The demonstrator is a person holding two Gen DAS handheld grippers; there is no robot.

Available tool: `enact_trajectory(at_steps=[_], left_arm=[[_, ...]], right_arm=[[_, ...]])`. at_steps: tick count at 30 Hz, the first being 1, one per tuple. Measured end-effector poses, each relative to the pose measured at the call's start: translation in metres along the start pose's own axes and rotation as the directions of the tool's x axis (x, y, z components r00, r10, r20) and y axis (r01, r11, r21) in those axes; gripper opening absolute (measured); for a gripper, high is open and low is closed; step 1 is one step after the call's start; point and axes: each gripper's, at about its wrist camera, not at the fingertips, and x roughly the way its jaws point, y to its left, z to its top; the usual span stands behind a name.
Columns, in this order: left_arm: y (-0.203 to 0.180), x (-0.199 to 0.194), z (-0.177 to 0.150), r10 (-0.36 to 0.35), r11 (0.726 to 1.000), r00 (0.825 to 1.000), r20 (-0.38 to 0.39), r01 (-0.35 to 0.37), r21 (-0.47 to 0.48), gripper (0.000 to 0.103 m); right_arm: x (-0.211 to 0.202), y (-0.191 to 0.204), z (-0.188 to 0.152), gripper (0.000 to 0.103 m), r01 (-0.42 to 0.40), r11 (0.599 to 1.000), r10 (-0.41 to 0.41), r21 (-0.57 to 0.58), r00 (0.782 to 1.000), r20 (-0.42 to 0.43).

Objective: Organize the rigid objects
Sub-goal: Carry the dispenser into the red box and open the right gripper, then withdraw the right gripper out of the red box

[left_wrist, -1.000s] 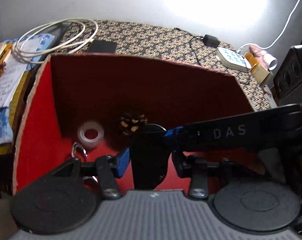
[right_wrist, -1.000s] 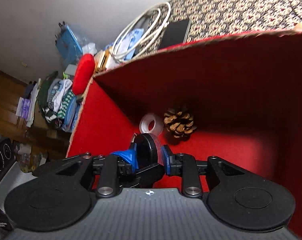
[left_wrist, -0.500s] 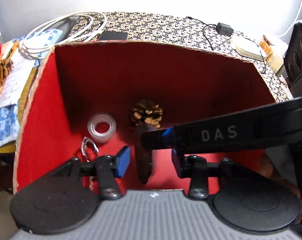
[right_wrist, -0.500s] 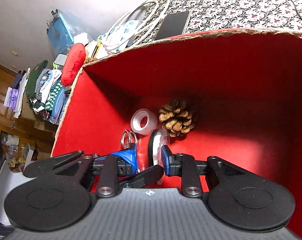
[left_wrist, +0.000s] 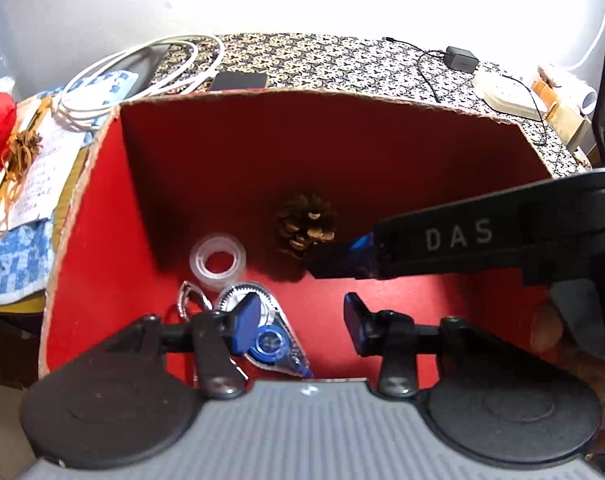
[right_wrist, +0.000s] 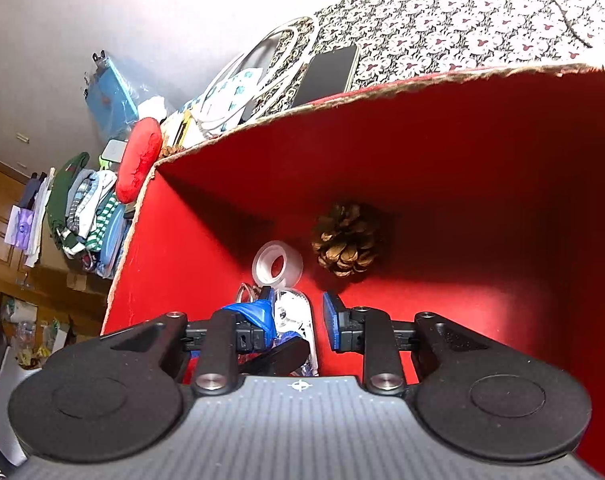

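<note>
Red box (left_wrist: 102,240) already holds pine cone (left_wrist: 305,220), tape roll (left_wrist: 217,257) and correction tape (left_wrist: 268,336); both tools gape empty, leftovers seemingly unseen.

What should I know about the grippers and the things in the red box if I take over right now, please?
Left gripper: open, empty, inside the red box.
Right gripper: open, gripping nothing; the correction tape dispenser lies on the box floor under it.
In the box: pine cone, clear tape roll, metal clip, dispenser.
Done: those four are in.
Left: probably lift both grippers out; I cannot tell whether anything outside still belongs in the box.
</note>
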Motion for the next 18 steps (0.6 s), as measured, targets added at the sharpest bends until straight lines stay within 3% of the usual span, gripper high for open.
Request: enact_trajectory(at_steps=[15, 18], left_arm=[[-0.0044, -0.0019, -0.0008, 0.058, 0.998, 0.998, 0.025, -0.058, 0.017, 0.043], [-0.0058, -0.0044, -0.0023, 0.073, 0.997, 0.996, 0.045, -0.074, 0.025, 0.058]], right_arm=[[-0.0030, -0.0044, -0.0017, 0.008, 0.017, 0.999, -0.019, 0.031, 0.999, 0.043], [-0.0039, -0.0034, -0.0027, 0.008, 0.020, 0.999, -0.022, 0.028, 0.998, 0.052]])
